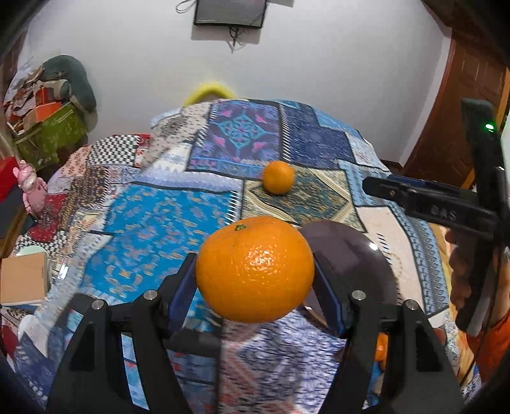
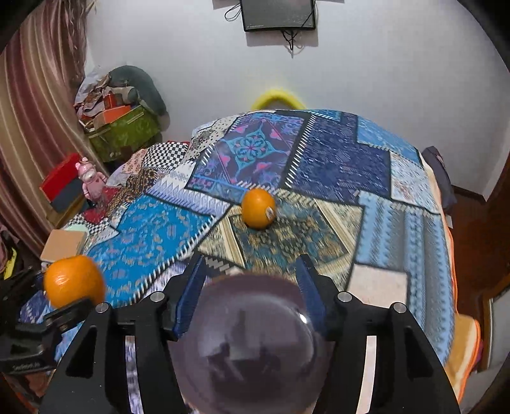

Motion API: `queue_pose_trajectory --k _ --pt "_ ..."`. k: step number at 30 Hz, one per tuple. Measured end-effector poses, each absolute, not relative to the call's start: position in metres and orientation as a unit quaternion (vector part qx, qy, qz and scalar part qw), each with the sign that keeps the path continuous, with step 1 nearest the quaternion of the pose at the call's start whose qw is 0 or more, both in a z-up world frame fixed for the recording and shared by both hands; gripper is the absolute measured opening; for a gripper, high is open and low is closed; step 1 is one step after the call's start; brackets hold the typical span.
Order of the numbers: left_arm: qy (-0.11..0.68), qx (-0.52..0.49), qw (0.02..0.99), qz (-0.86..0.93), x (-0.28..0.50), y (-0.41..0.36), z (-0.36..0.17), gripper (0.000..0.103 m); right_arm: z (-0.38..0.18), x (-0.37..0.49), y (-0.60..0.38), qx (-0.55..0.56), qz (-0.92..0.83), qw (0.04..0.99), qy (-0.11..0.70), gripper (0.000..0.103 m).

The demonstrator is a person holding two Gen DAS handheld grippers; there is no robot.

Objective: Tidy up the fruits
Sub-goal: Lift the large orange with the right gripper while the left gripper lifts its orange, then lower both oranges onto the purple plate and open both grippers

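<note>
Our left gripper (image 1: 255,270) has its jaws clenched on a large orange (image 1: 255,269), the blue pads (image 1: 180,296) pressing it from both sides and holding it up off the patchwork quilt (image 1: 153,223); its green stem end shows at about 11 o'clock on the fruit. In the right wrist view we see this same orange (image 2: 74,280) at 9 o'clock, with the left gripper's black frame under it. Our right gripper (image 2: 251,286) has its jaws spread wide, released, with a dark glossy bowl (image 2: 255,344) lying between and below them; whether the pads touch the bowl's rim we cannot tell. From the left wrist view that bowl (image 1: 350,258) sits just behind the held orange, toward 3 o'clock, and the right gripper (image 1: 369,186) reaches in from 3 o'clock above it. Farther out, at 12 o'clock, a second orange (image 2: 258,208) rests on the quilt on a green and gold patch, well apart from both grippers, with a small sticker on its lower right side. Beyond the quilt's far edge a yellow object (image 2: 277,95) peeks up against the white wall (image 2: 382,79), and a dark screen (image 2: 279,14) hangs at 12 o'clock. At 10 o'clock stands a pink toy figure (image 2: 91,178) near stacked boxes (image 2: 124,127).
</note>
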State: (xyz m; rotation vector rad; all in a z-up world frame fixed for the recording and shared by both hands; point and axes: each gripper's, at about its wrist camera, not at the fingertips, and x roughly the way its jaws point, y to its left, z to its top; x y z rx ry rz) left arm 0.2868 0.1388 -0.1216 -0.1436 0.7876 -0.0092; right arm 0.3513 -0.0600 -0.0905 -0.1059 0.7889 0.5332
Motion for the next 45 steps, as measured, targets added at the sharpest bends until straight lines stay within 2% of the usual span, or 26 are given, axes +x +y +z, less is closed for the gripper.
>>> queue_pose_trajectory --k 7,13,21,23,28,31,33,40,45 --pt "0.383 -0.081 0.920 0.007 0.294 0.182 -0.127 0.069 -0.112 0.400 -0.020 -0.069 0.239 0.881 0.403 0.055" --pt "0.402 -0.094 0.911 0.017 0.310 0.207 -0.153 0.069 -0.141 0.444 -0.002 -0.076 0.220 0.873 0.428 0.060" --pt "0.416 -0.085 0.905 0.026 0.323 0.214 -0.180 0.069 -0.185 0.499 0.010 -0.086 0.197 0.859 0.464 0.061" --pt "0.419 -0.077 0.904 0.031 0.326 0.213 -0.184 0.069 -0.191 0.505 0.015 -0.099 0.192 0.860 0.462 0.067" --pt "0.417 -0.067 0.906 0.033 0.327 0.207 -0.185 0.069 -0.201 0.518 0.025 -0.119 0.175 0.859 0.466 0.073" --pt "0.417 -0.066 0.906 0.033 0.328 0.205 -0.184 0.069 -0.218 0.529 0.026 -0.107 0.174 0.842 0.499 0.067" --pt "0.416 -0.062 0.907 0.033 0.329 0.201 -0.184 0.069 -0.219 0.526 0.024 -0.101 0.176 0.850 0.486 0.063" --pt "0.412 -0.046 0.910 0.031 0.327 0.187 -0.177 0.069 -0.206 0.498 0.011 -0.106 0.195 0.855 0.468 0.061" --pt "0.407 -0.058 0.911 0.015 0.315 0.173 -0.162 0.069 -0.168 0.443 -0.021 -0.100 0.210 0.866 0.444 0.061"
